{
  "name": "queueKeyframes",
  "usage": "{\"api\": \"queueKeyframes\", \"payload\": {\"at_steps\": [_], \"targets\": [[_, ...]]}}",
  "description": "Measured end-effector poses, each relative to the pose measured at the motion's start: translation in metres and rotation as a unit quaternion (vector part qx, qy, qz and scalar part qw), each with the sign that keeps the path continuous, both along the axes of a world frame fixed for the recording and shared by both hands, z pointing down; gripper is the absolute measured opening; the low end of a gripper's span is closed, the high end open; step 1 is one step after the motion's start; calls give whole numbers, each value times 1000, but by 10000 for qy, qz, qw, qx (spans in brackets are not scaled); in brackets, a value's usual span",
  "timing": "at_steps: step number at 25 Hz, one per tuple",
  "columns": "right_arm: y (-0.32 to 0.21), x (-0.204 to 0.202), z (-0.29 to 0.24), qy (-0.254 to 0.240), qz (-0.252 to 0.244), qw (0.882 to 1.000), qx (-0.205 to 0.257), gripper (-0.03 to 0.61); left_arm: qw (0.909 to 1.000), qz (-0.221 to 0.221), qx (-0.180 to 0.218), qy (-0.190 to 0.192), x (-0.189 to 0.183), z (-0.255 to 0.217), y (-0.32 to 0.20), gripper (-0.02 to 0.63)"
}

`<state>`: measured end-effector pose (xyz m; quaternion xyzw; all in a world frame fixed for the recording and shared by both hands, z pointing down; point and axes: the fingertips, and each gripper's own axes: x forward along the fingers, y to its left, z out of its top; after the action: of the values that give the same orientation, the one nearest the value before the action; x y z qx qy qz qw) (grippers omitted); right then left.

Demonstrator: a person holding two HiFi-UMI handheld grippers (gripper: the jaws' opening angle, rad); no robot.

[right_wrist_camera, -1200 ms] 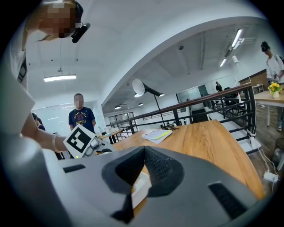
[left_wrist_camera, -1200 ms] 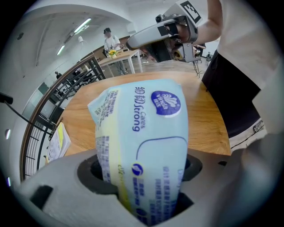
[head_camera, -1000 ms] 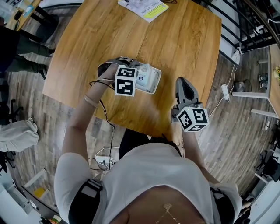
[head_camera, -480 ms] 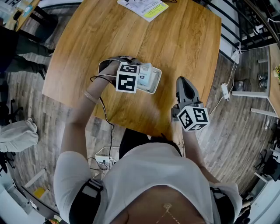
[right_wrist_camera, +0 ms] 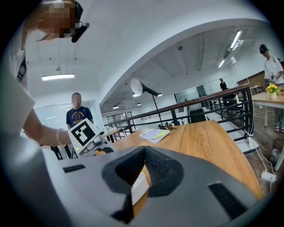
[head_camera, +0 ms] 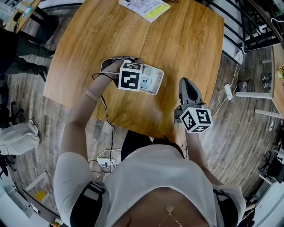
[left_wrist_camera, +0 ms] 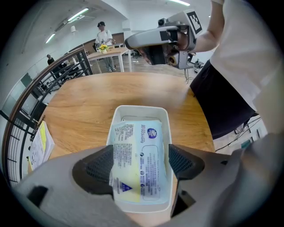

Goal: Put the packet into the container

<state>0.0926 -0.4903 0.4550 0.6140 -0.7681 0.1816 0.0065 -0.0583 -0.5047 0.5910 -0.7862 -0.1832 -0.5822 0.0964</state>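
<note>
Left gripper (left_wrist_camera: 140,165) nudged forward, jaws opening astride packet (left_wrist_camera: 140,144), container (left_wrist_camera: 141,109) half hidden

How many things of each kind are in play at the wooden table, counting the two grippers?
Container: 1
Packet: 1, lying in the container
Booklet: 1, well away from the container
Grippers: 2, the left gripper with its jaws opening and the packet between them, the right gripper shut
Total: 5
</note>
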Motion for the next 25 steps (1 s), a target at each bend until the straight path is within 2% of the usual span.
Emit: {"api": "queueKeyframes", "payload": {"at_steps": [7, 14, 21, 25], "targets": [[0, -7, 1, -25, -78, 10000, 3, 11, 9998, -38, 180, -23, -4, -1, -4, 378], [-1, -10, 0, -23, -132, 9999, 4, 11, 9989, -297, 288, 220, -4, -12, -13, 377], [0, -8, -1, 6, -119, 9999, -7, 11, 9971, -579, -38, 491, -1, -25, -6, 376], [-1, -9, -1, -11, -134, 9999, 22, 11, 9914, -885, -197, 945, 3, -41, -5, 376]]}}
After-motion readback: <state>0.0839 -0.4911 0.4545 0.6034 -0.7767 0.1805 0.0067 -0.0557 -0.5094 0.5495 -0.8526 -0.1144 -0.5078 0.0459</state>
